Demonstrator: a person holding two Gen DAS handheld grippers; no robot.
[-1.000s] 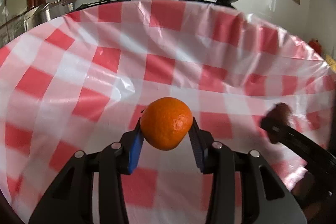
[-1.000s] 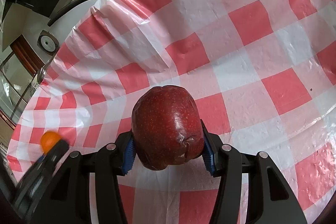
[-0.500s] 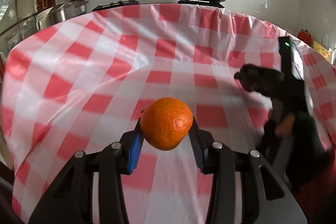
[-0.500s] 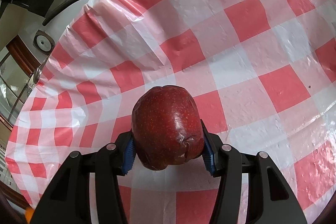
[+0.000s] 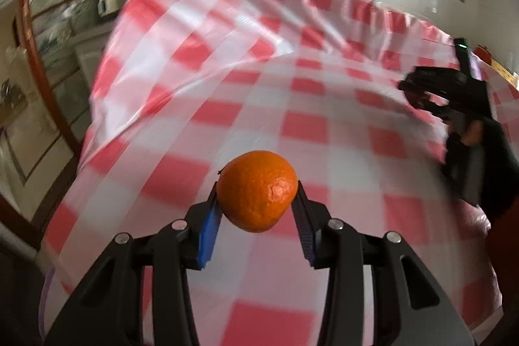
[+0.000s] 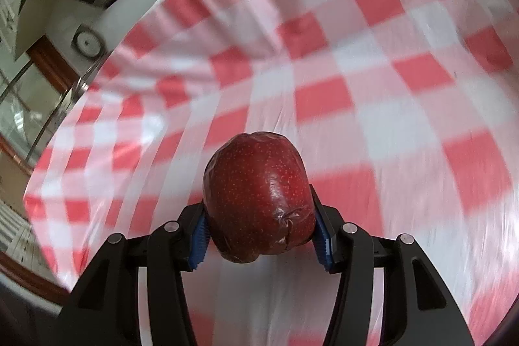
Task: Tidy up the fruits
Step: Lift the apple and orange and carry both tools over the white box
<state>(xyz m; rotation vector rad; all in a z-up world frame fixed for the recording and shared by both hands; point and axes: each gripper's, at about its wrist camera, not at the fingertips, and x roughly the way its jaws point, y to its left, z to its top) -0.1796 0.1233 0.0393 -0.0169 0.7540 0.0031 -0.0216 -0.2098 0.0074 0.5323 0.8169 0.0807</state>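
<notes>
left wrist view: left gripper (image 5: pixel 256 203) clamped the orange (image 5: pixel 257 190) above the blurred checked worktop (image 5: pixel 292 125); right gripper (image 5: pixel 421 93) dark, indistinct. right wrist view alone showed its fingers (image 6: pixel 319 235) gripping the apple (image 6: pixel 259 203).

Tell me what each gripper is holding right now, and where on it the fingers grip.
The left gripper holds an orange by its two opposite sides. The right gripper holds a red apple, also clamped by its sides.
</notes>
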